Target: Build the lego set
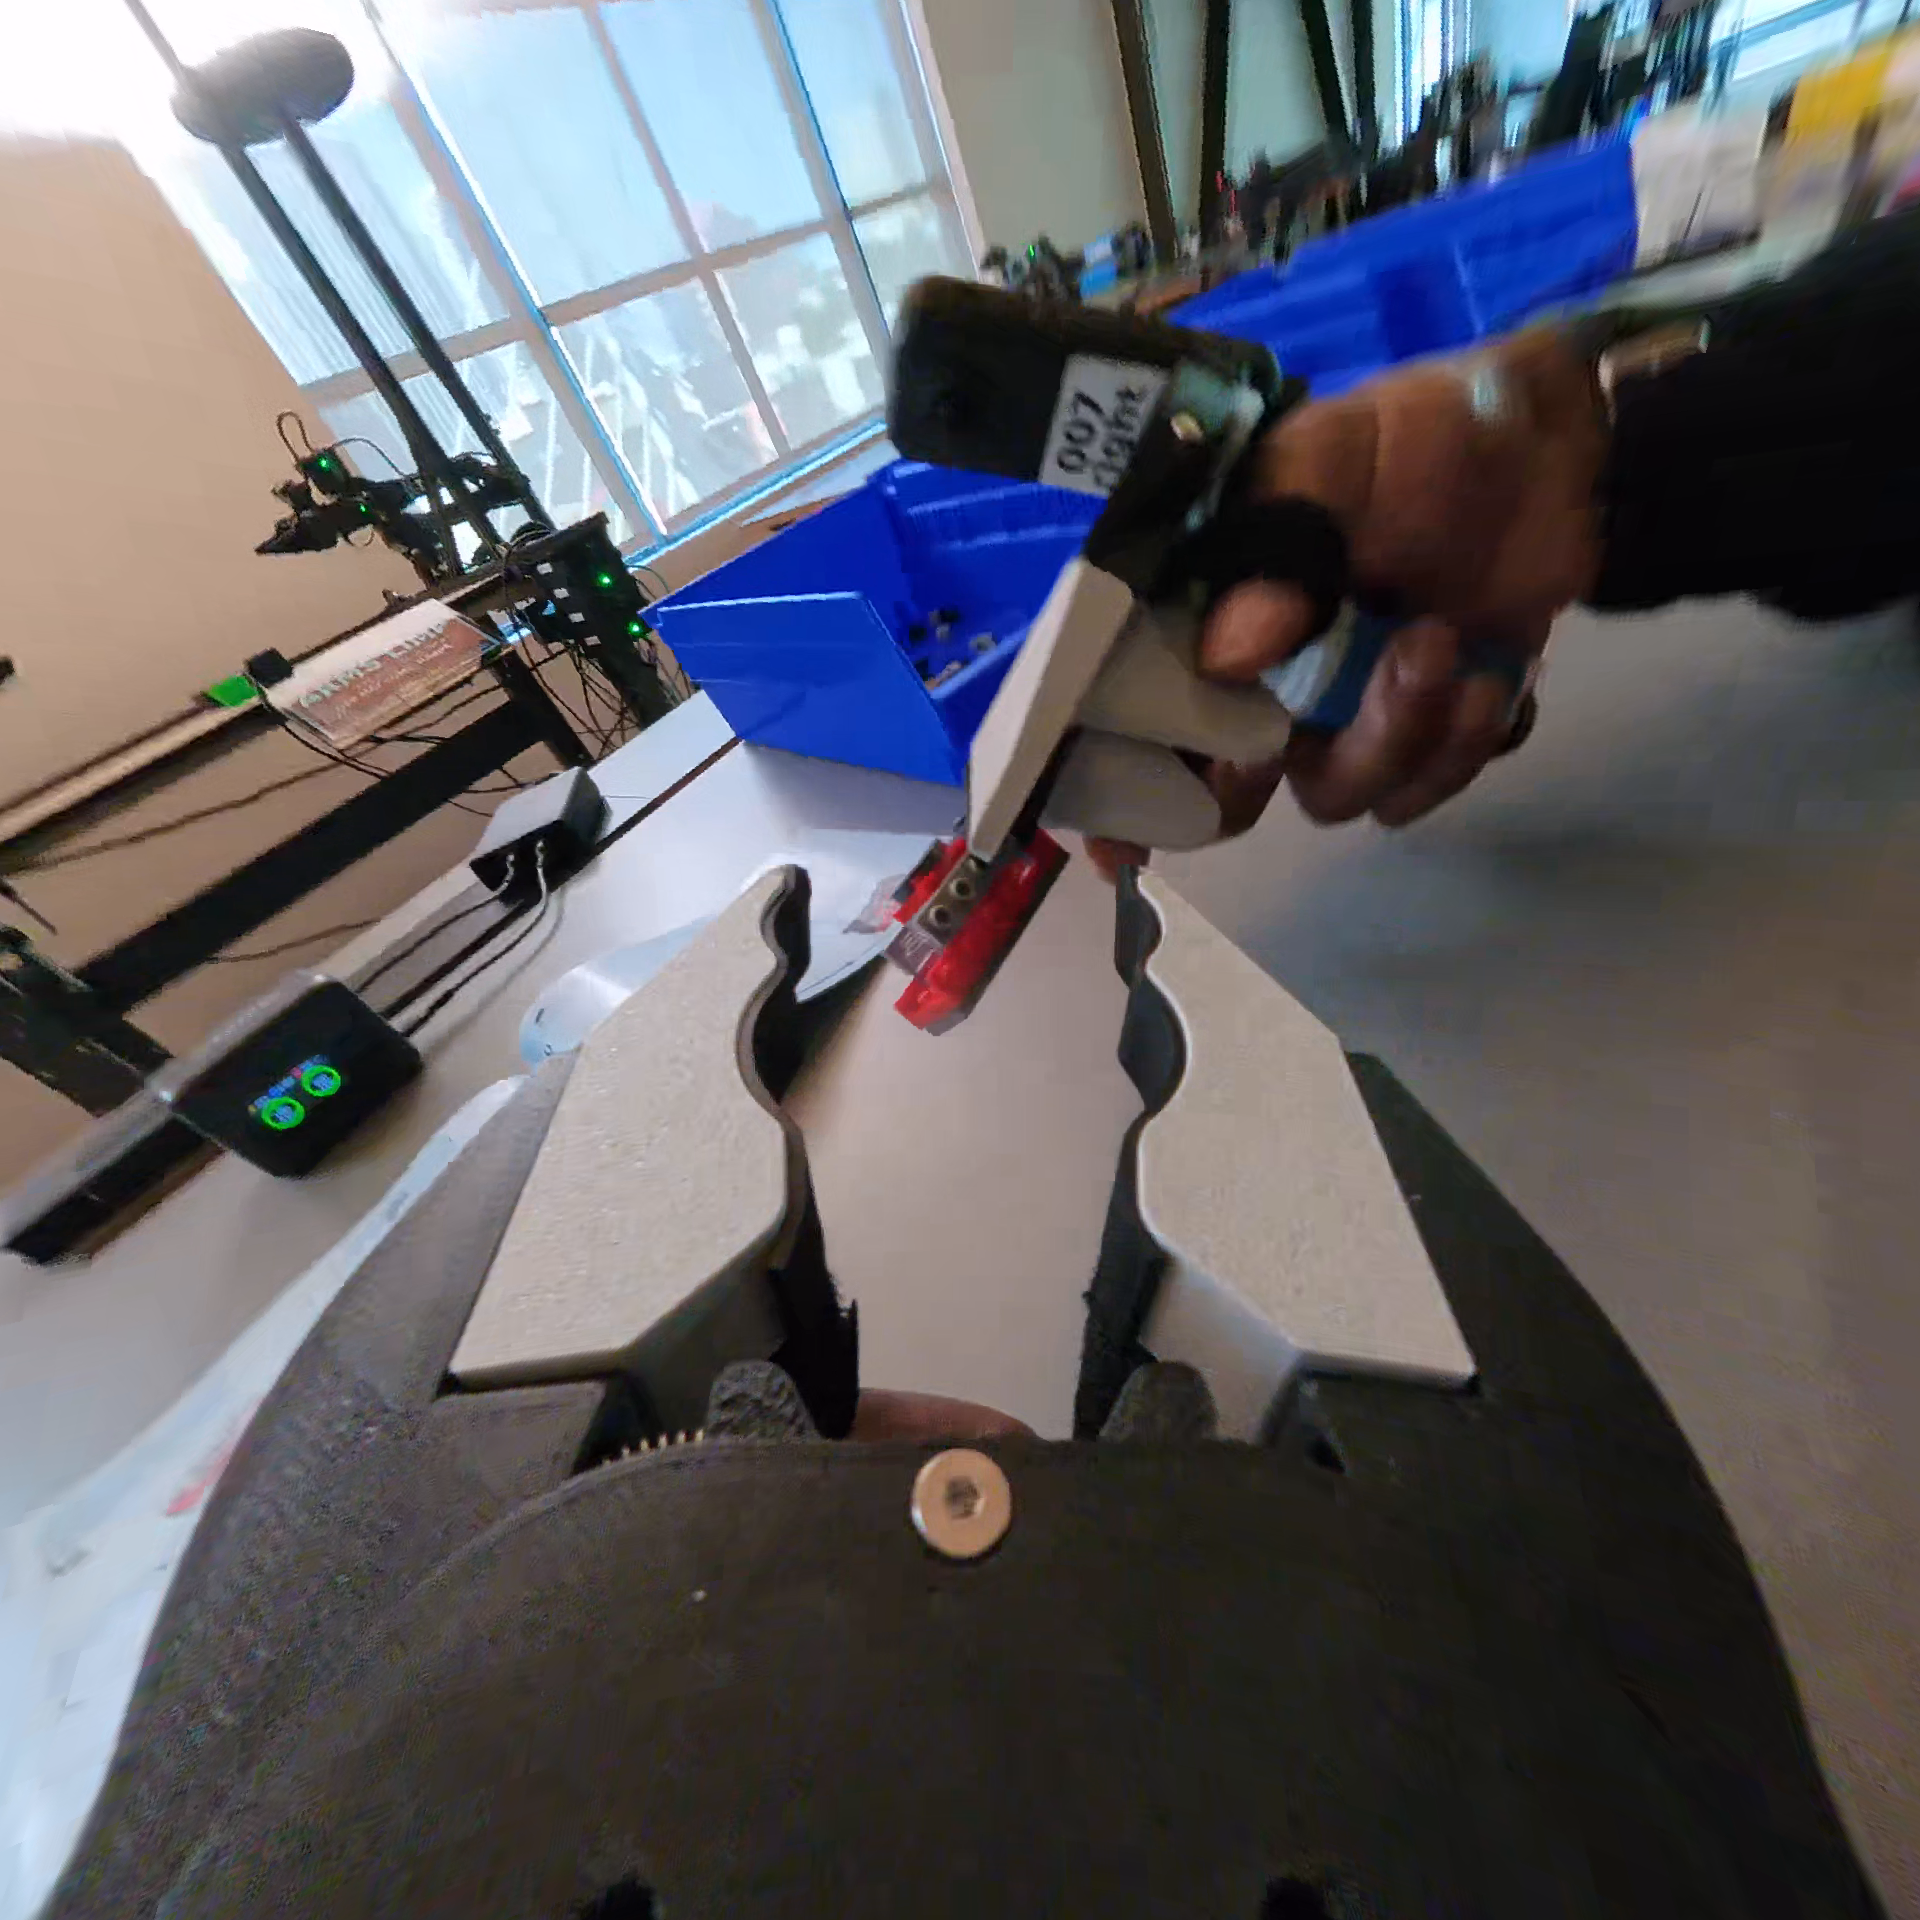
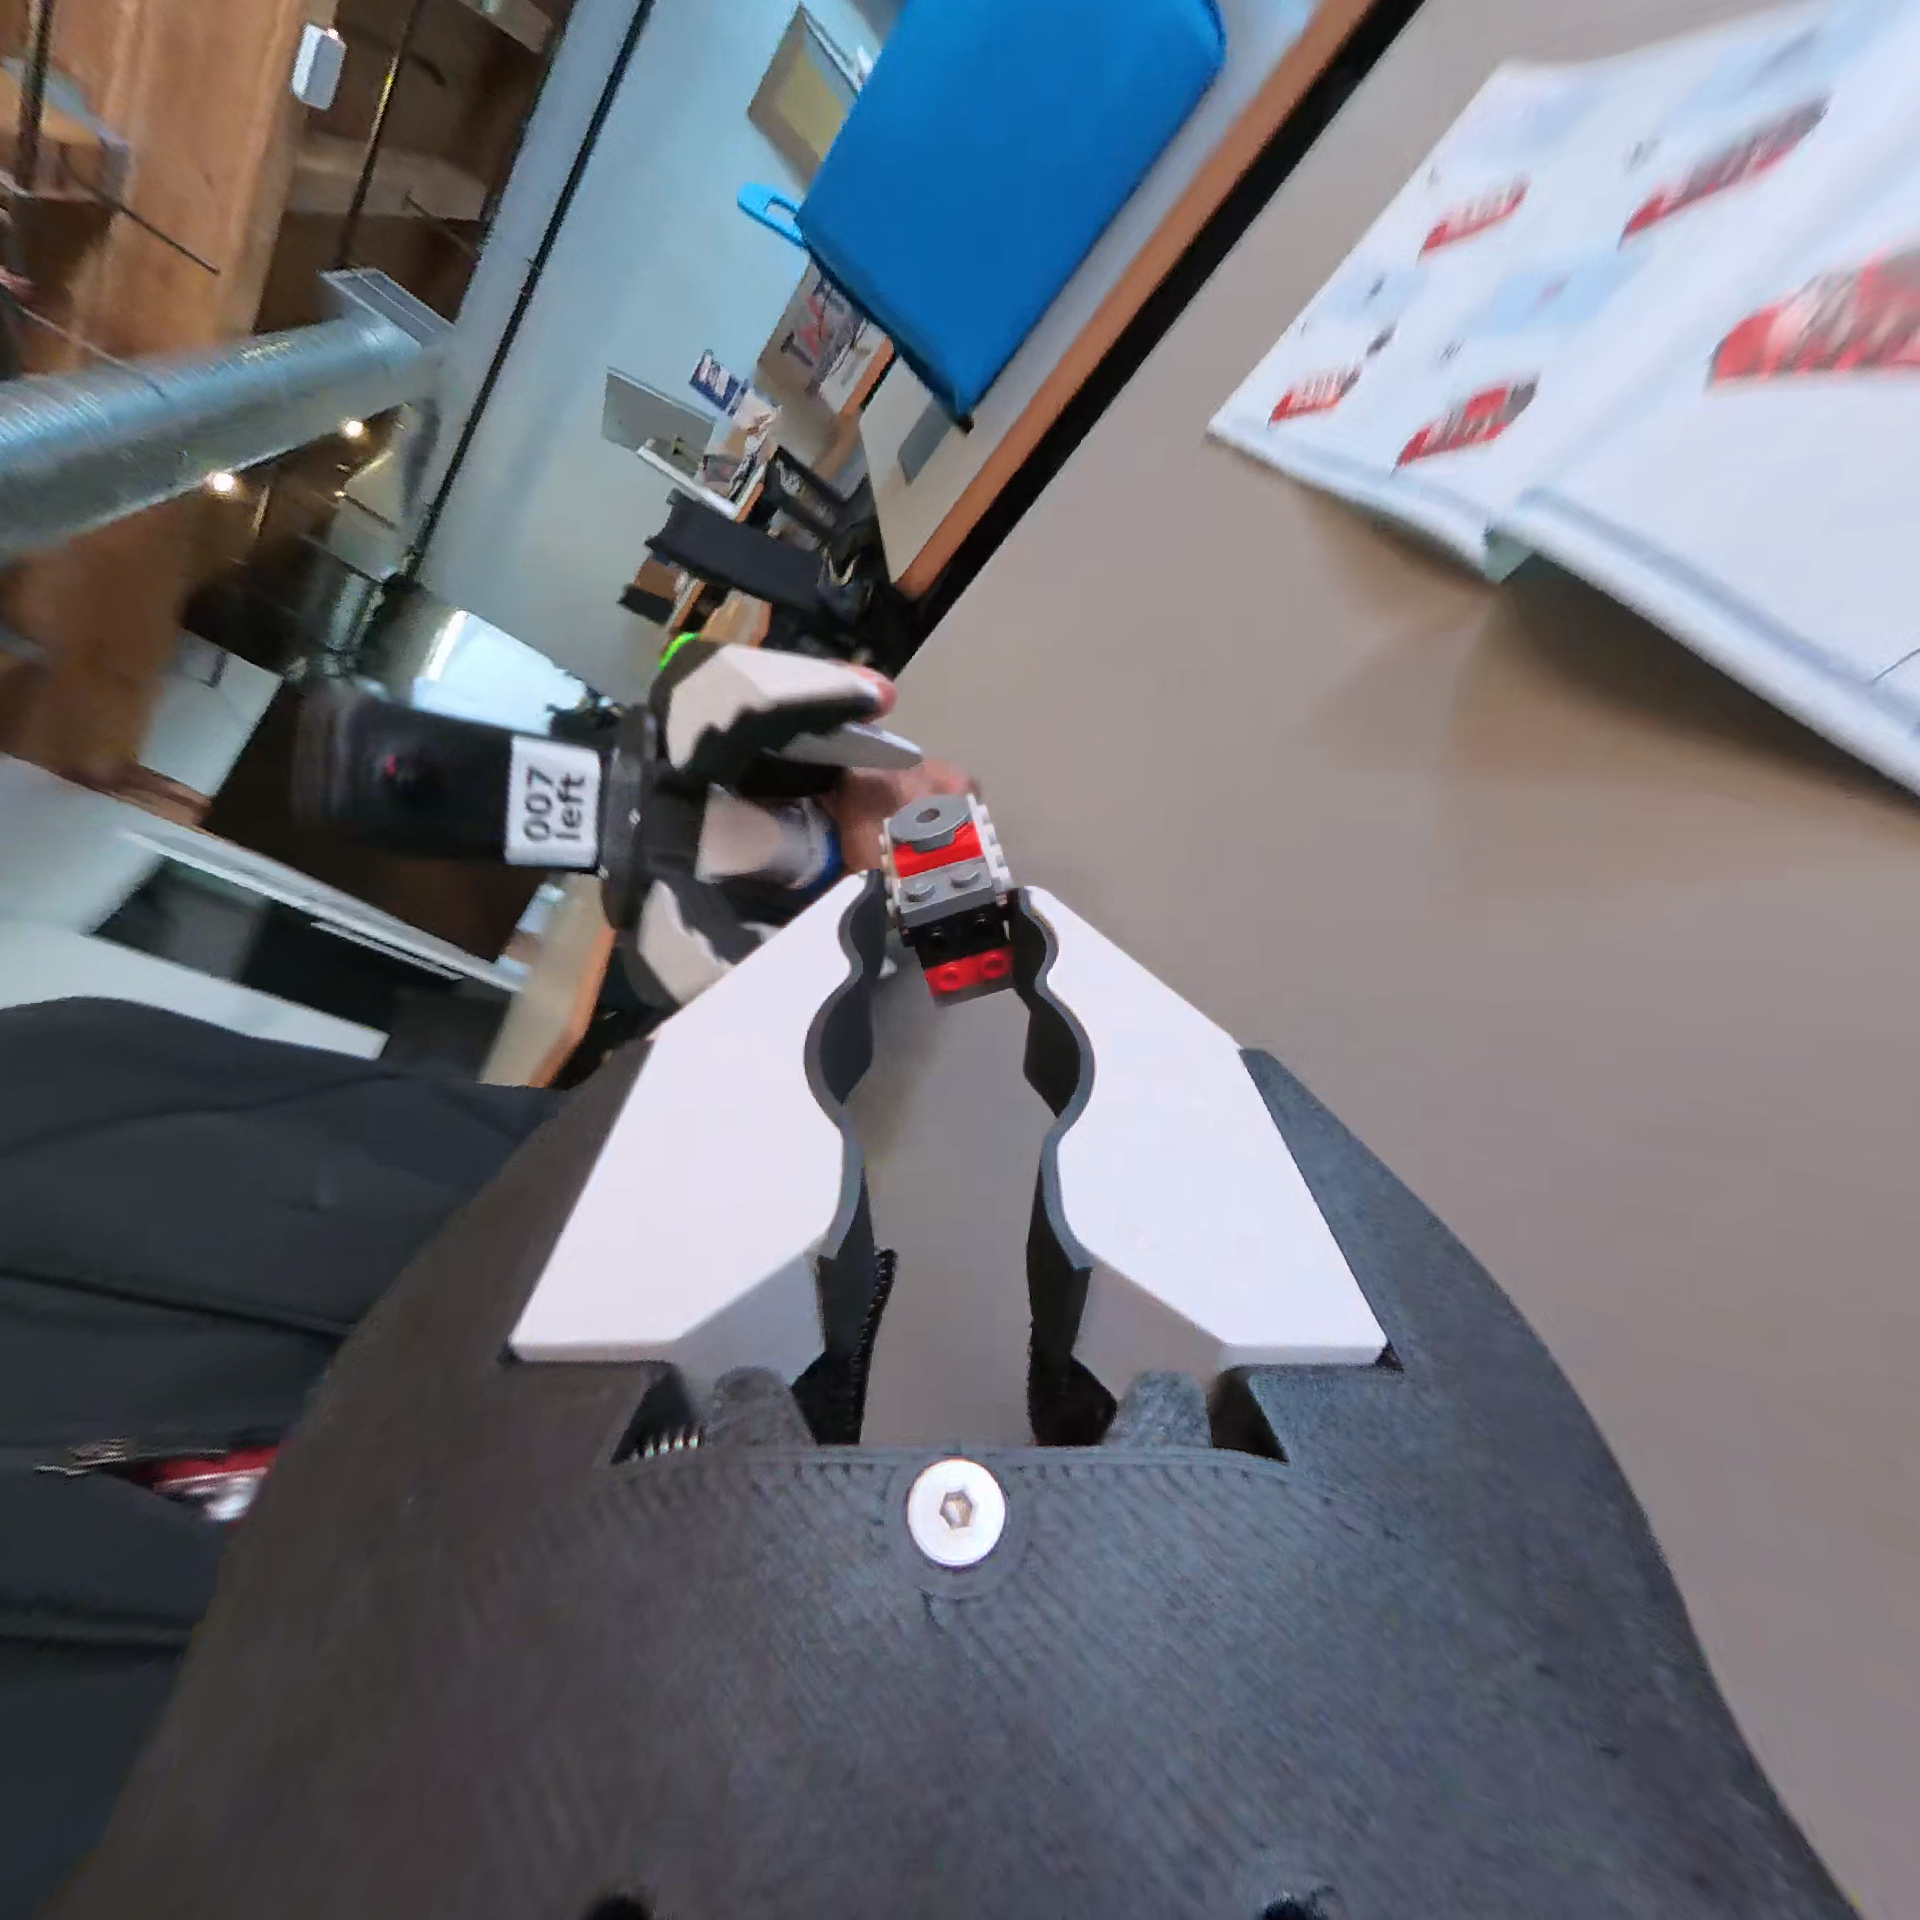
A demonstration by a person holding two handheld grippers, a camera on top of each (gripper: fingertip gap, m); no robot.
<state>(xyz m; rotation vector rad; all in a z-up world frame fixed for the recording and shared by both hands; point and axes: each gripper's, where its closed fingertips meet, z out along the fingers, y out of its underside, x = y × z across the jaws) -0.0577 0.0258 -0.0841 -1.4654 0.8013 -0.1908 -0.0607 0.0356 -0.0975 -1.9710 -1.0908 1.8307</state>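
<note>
A small lego assembly point(image 2: 940, 873) of red, grey and black bricks sits between the fingertips of my right gripper point(image 2: 948, 914), which is shut on it. In the left wrist view the right gripper point(image 1: 992, 836) comes down from the upper right, held by a hand, and holds the assembly point(image 1: 977, 940) just above the grey table point(image 1: 956, 1195). My left gripper point(image 1: 961, 894) is open and empty, its fingertips on either side just short of the assembly. It also shows in the right wrist view point(image 2: 831, 800), beyond the assembly.
A blue bin point(image 1: 821, 665) with small parts stands behind the assembly, with more blue bins point(image 1: 1455, 260) farther back. An open instruction booklet point(image 2: 1662, 364) lies on the table. Black boxes, one with green lights point(image 1: 296, 1081), sit along the table's left edge.
</note>
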